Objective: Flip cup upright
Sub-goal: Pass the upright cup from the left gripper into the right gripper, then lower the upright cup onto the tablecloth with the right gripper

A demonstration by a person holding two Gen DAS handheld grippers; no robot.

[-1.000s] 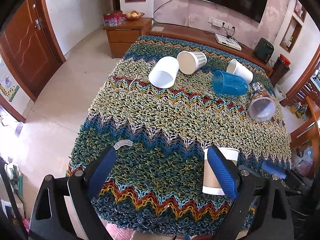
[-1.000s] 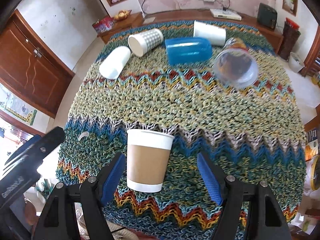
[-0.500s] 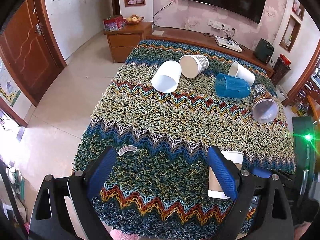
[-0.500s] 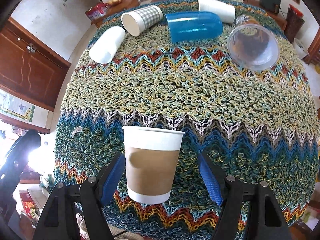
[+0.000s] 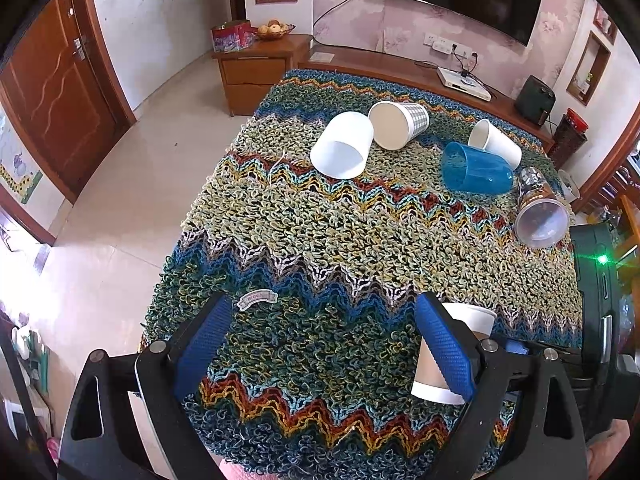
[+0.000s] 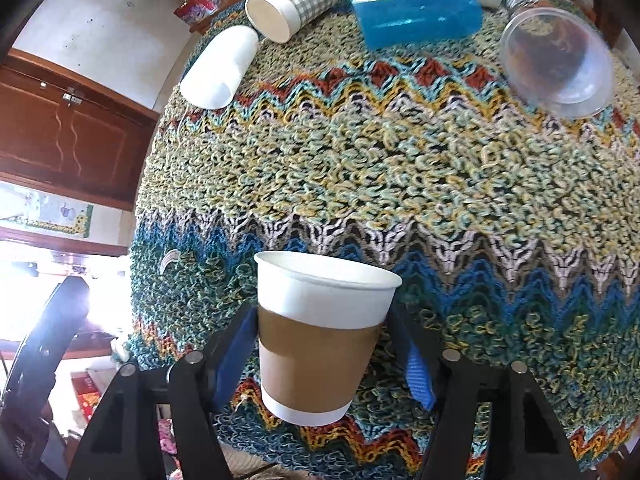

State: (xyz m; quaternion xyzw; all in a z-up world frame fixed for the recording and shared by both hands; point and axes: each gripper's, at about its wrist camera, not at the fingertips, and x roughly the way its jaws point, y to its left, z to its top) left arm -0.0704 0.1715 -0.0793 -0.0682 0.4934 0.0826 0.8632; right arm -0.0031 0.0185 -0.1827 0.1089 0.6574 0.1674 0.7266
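Observation:
A white paper cup with a brown sleeve (image 6: pixel 320 336) stands upright near the table's front edge, mouth up. My right gripper (image 6: pixel 326 356) is closed around its sleeve, blue pads against both sides. The cup also shows in the left wrist view (image 5: pixel 452 354), partly hidden behind my left gripper's right finger. My left gripper (image 5: pixel 320 348) is open and empty over the front of the knitted cloth (image 5: pixel 360 240), left of the cup.
Several cups lie on their sides at the far end: a plain white cup (image 5: pixel 342 146), a checked cup (image 5: pixel 398 124), a blue cup (image 5: pixel 476 168), another white cup (image 5: pixel 496 142) and a clear cup (image 5: pixel 540 216). A wooden cabinet (image 5: pixel 256 68) stands beyond.
My right gripper has moved in around the sleeved cup and shut on it; the cup now looks tilted in view. The left gripper has drawn back and up slightly.

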